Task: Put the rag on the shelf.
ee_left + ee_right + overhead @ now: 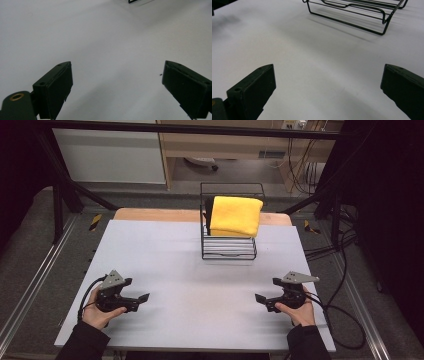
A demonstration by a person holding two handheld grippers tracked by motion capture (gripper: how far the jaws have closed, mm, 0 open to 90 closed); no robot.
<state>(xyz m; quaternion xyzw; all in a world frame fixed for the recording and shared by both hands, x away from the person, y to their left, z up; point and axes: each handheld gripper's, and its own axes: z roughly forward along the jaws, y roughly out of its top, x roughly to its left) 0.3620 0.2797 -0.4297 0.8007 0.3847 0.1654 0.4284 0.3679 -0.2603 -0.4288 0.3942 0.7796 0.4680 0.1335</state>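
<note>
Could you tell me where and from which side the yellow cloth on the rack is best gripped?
Probably its near edge, which overhangs the front of the black wire rack. The folded yellow cloth lies on the rack's top, so that edge hangs free. The right gripper, jaws open, could come from the person's side and pinch it.

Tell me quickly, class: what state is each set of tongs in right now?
Left tongs: open, holding nothing, low over the table.
Right tongs: open, holding nothing, pointed toward the wire rack.
</note>
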